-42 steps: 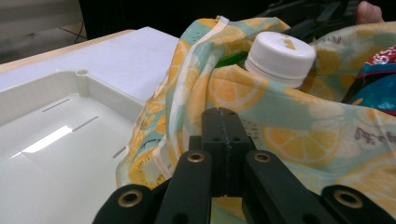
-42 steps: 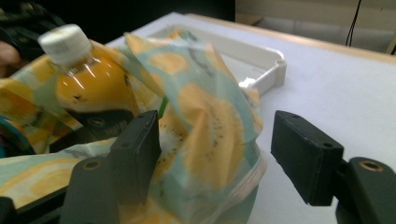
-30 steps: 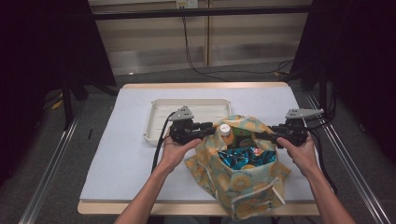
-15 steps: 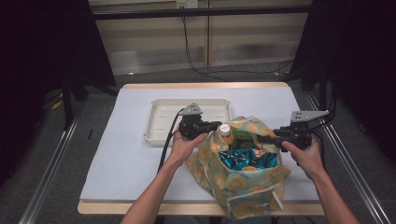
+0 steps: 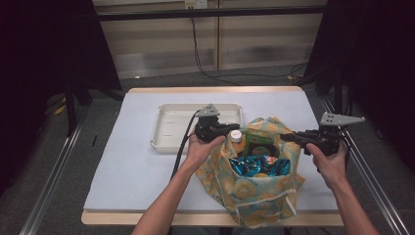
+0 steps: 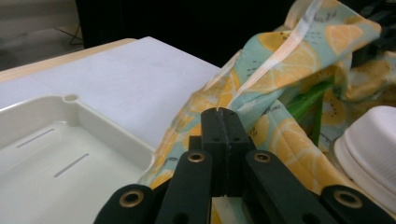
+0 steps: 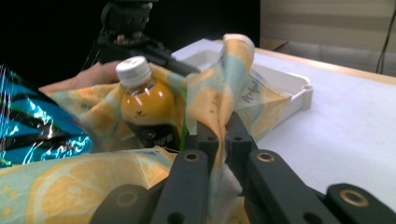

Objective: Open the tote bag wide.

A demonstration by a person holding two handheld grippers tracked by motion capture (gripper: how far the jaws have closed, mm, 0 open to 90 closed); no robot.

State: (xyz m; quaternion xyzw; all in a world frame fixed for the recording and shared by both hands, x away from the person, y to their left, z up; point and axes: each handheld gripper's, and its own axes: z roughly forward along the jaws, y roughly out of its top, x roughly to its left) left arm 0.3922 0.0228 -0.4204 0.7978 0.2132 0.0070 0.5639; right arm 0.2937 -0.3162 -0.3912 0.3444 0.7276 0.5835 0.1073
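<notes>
A white-topped table with a pale wooden edge (image 5: 147,161) stands mid-frame on a grey carpeted floor (image 5: 58,171). Across the top of the frame runs a beige panelled wall (image 5: 156,44), with black cables (image 5: 205,58) hanging down it. Black curtains (image 5: 44,58) fill both upper corners. Metal rails (image 5: 54,171) flank the table.

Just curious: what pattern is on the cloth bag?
Orange slices on pale teal bag, clearest in the right gripper view.

We see soft, even overhead light on the table (image 5: 147,161), dark surroundings from 9 to 3 o'clock, and blurred near jaws.
</notes>
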